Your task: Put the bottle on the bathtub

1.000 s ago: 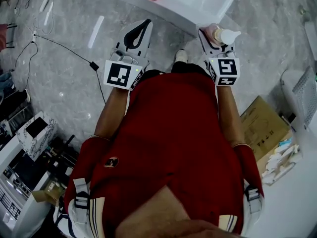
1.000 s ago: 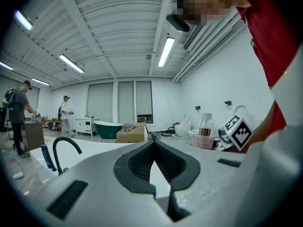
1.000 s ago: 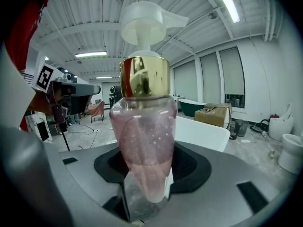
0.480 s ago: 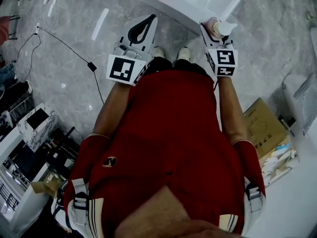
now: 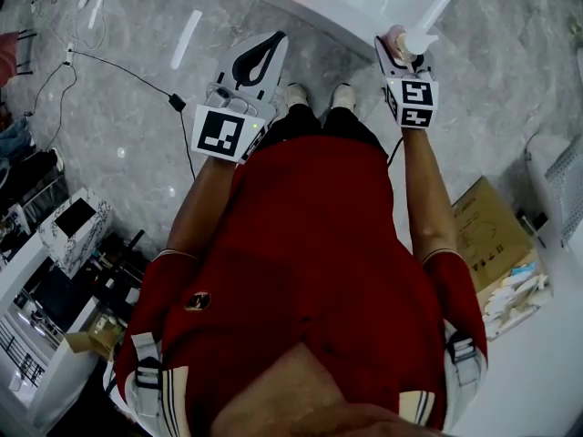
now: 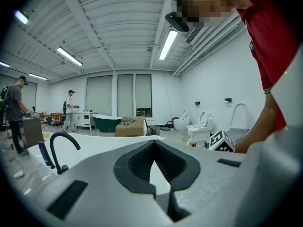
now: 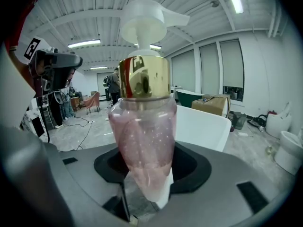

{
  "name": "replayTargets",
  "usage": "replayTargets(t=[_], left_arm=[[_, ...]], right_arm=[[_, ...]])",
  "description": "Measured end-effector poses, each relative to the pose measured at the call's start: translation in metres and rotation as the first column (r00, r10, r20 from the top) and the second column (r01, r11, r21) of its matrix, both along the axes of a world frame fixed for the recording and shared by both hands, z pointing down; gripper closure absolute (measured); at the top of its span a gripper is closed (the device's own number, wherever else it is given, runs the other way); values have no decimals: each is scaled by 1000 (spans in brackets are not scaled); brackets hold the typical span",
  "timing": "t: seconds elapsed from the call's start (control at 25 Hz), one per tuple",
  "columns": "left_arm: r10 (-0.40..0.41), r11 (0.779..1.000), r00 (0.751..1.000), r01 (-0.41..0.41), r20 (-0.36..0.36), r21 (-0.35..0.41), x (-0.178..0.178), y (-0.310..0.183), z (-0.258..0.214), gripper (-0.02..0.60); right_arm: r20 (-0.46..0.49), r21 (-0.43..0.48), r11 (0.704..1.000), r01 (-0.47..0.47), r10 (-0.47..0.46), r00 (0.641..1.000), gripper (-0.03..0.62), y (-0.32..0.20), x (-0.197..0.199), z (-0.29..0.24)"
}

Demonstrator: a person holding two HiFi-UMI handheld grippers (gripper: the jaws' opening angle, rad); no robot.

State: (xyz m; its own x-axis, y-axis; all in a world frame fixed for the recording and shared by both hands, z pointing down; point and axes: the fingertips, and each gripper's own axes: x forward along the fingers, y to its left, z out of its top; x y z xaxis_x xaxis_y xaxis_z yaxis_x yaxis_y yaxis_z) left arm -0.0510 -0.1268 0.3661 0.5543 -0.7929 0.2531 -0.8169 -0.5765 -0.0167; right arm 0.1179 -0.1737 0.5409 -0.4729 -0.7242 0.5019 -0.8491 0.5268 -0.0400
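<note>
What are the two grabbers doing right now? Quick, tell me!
Left gripper: closed, with nothing in it.
Right gripper: closed on the pink bottle, holding it.

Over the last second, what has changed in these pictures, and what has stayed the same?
The right tool, shut on the pump bottle, moved away from the person's body, closer to the white bathtub rim. Nothing was taken hold of or let go. The left tool stayed shut and empty, almost in the same place, and the right tool kept its grip on the bottle.
</note>
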Motion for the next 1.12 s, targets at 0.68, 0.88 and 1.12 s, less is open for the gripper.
replayTargets(t=[0.68,0.88,1.12], left_arm=[[18,999,999,-17,28,-33,-13,-22,10,574],[17,999,999,-16,33,-37,-17,-25,11,574],[19,999,999,-17,39,-44,-25,-24,13,574]], right_arm=[[-41,-45,998,-35,33,999,373,-29,3,46],[-48,-40,998,-38,36,998,373,-29,3,53],[-52,-49,998,-45,42,998,372,-27,0,60]])
